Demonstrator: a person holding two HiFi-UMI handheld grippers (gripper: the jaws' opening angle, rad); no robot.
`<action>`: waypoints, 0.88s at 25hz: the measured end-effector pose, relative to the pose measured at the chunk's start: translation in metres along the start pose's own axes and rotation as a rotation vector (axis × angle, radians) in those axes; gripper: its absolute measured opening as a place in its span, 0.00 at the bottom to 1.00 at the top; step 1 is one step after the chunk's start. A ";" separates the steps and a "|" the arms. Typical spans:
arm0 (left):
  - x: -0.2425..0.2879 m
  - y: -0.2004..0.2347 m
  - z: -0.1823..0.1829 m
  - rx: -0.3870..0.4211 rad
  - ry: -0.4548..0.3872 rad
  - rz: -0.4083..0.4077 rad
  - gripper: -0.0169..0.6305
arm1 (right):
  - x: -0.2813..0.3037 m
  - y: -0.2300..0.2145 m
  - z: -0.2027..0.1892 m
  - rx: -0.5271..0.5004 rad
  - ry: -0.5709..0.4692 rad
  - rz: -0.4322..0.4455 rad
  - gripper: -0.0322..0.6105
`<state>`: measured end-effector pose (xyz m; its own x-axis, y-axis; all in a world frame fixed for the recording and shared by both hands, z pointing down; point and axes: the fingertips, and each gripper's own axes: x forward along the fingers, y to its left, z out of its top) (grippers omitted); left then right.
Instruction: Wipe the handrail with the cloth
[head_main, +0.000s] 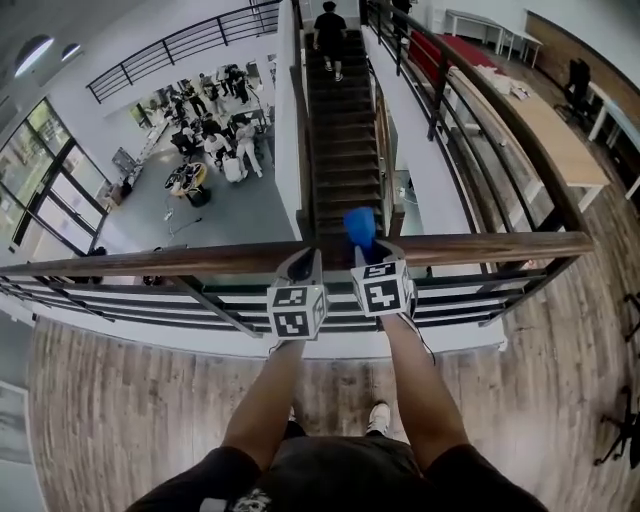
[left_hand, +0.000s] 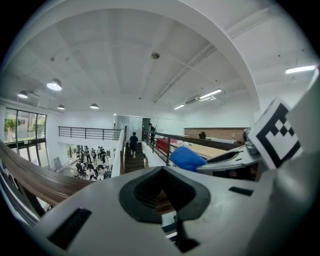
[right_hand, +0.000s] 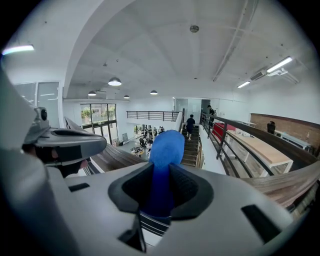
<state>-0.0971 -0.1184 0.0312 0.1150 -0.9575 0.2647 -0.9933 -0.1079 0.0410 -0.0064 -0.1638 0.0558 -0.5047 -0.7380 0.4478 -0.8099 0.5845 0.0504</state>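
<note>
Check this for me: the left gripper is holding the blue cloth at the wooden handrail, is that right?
Not quite. It is the right gripper that holds the blue cloth at the wooden handrail; the right gripper view shows the cloth between its jaws.

Handrail (head_main: 200, 258) grained brown wood with slight sheen, bars (head_main: 120, 305) dark matt metal, cloth (head_main: 360, 224) soft matt blue fabric, left gripper (head_main: 300, 262) and right gripper (head_main: 378, 248) smooth matt grey plastic, fingers (right_hand: 186, 189) ribbed black, floor (head_main: 120, 400) wood plank.
</note>
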 end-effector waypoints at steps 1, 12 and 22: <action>0.003 -0.013 0.001 0.005 0.002 -0.005 0.03 | -0.005 -0.011 -0.003 0.000 -0.001 -0.005 0.20; 0.040 -0.143 0.015 0.016 0.004 -0.087 0.03 | -0.059 -0.144 -0.042 0.051 0.006 -0.084 0.20; 0.078 -0.267 0.014 0.026 0.004 -0.263 0.03 | -0.099 -0.272 -0.071 0.096 0.008 -0.197 0.20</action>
<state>0.1769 -0.1678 0.0275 0.3692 -0.8945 0.2520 -0.9292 -0.3598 0.0844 0.2852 -0.2259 0.0617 -0.3313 -0.8320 0.4450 -0.9177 0.3937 0.0527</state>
